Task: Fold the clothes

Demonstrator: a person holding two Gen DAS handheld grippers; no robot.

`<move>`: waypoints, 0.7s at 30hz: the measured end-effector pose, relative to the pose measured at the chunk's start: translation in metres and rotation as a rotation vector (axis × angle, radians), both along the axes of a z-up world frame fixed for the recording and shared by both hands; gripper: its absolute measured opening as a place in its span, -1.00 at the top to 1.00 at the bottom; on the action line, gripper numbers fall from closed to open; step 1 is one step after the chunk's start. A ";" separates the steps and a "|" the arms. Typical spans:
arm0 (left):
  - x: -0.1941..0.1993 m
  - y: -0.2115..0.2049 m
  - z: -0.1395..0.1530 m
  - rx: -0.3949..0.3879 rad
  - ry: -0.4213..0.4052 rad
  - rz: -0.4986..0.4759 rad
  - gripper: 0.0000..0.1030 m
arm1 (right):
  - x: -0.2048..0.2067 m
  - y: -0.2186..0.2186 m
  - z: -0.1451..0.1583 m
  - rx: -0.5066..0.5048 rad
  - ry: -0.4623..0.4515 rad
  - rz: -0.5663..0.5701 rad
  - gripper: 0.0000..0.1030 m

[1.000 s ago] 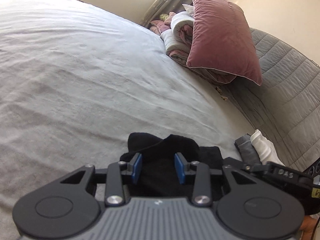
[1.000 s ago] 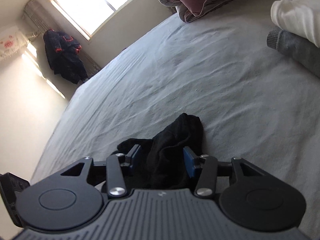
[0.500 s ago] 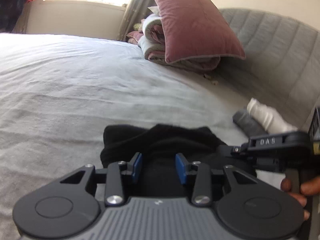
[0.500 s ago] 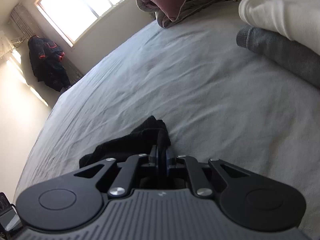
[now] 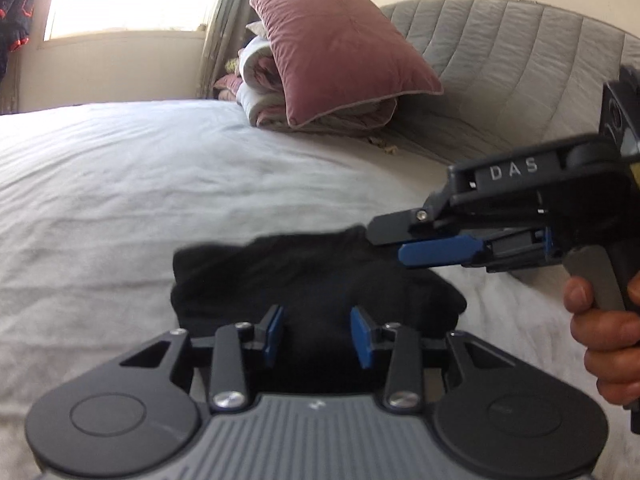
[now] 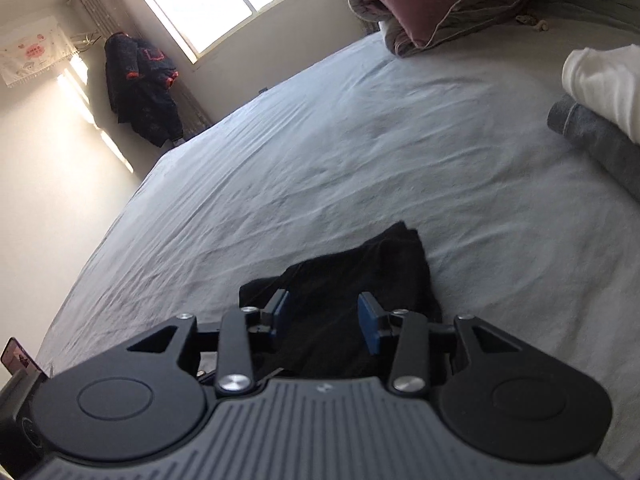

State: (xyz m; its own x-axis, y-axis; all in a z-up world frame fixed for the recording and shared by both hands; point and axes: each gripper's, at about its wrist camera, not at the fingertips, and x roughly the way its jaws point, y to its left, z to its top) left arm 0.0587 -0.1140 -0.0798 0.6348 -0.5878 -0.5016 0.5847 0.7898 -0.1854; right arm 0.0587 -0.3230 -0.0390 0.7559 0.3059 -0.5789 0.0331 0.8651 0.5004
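Observation:
A black garment [image 5: 300, 272] lies folded small on the pale grey bed sheet [image 5: 160, 180]. My left gripper [image 5: 316, 320] hovers over its near edge, open, with dark cloth showing between the blue pads but not pinched. My right gripper [image 5: 388, 246], held by a hand [image 5: 608, 340], reaches in from the right over the garment's far right corner. In the right wrist view the garment [image 6: 360, 264] lies under and ahead of my right gripper [image 6: 324, 308]. Its jaws are opening, and the pads stand clear of the cloth between them.
A pink pillow [image 5: 340, 52] leans on rolled bedding against the quilted grey headboard [image 5: 500, 60]. Folded white [image 6: 600, 76] and grey [image 6: 592, 140] clothes lie at the right of the bed [image 6: 320, 140]. A dark coat [image 6: 140, 88] hangs beside the window.
My right gripper pinched the black garment half a second ago and has since let go. The left wrist view has rolled level, and the right gripper now reaches further in over the cloth.

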 end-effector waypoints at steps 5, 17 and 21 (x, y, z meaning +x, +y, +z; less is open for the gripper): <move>-0.002 0.011 0.002 -0.029 0.010 0.000 0.24 | 0.000 -0.001 -0.023 -0.063 0.063 -0.018 0.31; 0.051 0.021 0.008 -0.079 0.021 0.084 0.23 | 0.012 -0.019 -0.013 0.013 -0.069 -0.046 0.20; 0.066 0.011 0.000 -0.054 0.006 0.082 0.23 | 0.022 -0.017 -0.019 -0.015 -0.110 -0.024 0.20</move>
State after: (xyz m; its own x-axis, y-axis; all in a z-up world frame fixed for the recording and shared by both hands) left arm 0.1250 -0.1026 -0.0797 0.6789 -0.5601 -0.4748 0.5171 0.8238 -0.2324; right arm 0.0803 -0.3404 -0.0577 0.8221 0.2791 -0.4962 -0.0006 0.8721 0.4894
